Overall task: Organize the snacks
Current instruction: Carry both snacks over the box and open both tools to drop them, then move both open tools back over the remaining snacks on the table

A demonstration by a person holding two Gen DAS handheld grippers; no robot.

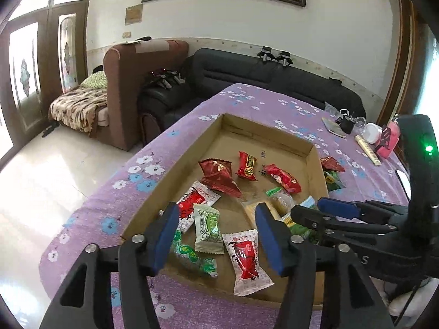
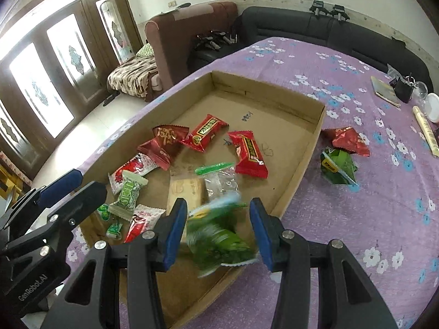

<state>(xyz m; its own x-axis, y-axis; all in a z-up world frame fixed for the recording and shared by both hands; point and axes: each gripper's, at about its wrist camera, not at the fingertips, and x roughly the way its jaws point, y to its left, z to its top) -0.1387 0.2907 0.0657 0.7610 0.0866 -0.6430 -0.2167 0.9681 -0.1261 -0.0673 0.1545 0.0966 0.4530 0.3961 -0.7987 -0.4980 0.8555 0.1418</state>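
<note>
A shallow cardboard tray lies on the purple flowered tablecloth and holds several red, green and clear snack packets. My left gripper is open over the tray's near end. A pale green packet lies flat in the tray between its fingers, untouched. My right gripper is open over the tray's near right rim. A blurred green packet is loose between its pads. A red packet and a green packet lie on the cloth right of the tray.
Small items sit at the table's far right: a notebook, a black clip, a white lid and a pale stick. The table's left edge drops to a tiled floor. A dark sofa stands behind.
</note>
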